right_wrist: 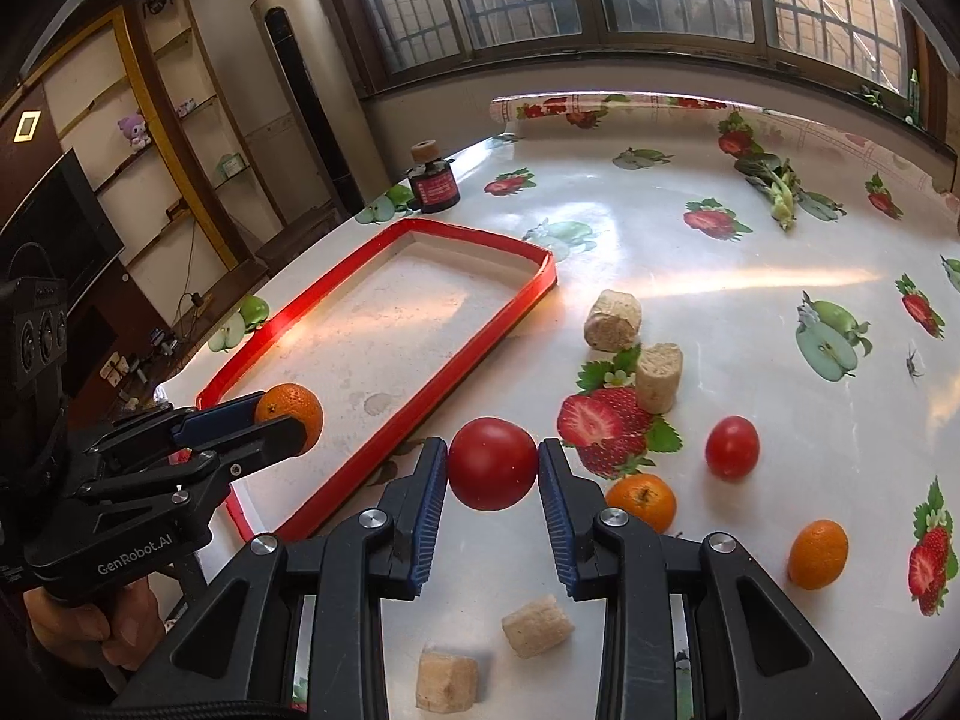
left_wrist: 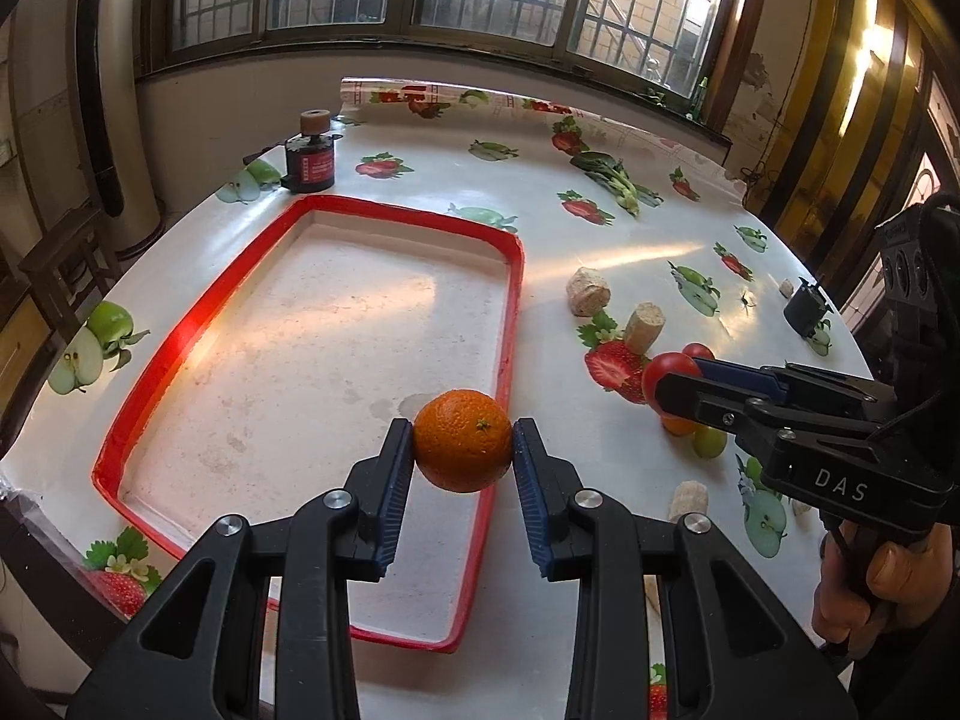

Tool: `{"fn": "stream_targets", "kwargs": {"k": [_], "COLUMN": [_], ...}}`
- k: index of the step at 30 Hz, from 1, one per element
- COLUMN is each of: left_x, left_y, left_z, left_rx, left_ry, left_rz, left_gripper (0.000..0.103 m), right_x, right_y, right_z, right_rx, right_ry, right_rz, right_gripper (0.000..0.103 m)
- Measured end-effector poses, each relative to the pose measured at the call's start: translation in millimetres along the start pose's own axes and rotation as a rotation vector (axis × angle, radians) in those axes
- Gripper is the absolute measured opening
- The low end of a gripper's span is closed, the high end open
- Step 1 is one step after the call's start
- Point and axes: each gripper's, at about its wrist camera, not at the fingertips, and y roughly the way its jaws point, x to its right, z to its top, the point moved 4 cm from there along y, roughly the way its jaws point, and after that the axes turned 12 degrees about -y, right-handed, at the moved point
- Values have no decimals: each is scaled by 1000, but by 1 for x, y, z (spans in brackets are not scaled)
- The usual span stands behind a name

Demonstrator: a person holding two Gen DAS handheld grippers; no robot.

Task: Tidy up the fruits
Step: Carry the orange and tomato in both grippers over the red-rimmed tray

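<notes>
altogether three oranges [right_wrist: 641, 502], two tomatoes [right_wrist: 492, 463]

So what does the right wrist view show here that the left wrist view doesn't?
Only the right wrist: two loose oranges, a second whole tomato and two beige chunks on the near tablecloth.
Only the left wrist: a green grape.
Both: the red-rimmed tray, the left gripper shut on an orange, and the right gripper shut on a tomato.

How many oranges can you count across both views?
3: one orange held in the left gripper over the red tray; two loose on the table. More may hide behind grippers.
</notes>
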Motion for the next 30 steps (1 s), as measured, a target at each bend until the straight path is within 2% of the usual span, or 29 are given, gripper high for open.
{"fn": "stream_targets", "kwargs": {"k": [22,30], "left_x": [-64,-82], "left_y": [0,8], "left_z": [9,19], "left_rx": [-1,-6], "left_ry": [-94,-123], "left_rz": [62,85], "left_gripper": [31,31], "right_x": [-39,-50], "right_y": [52,83], "right_z": [41,61], "right_rx": [-31,-48], "right_ry": [-77,-103], "right_rz": [77,106], "right_gripper": [32,32]}}
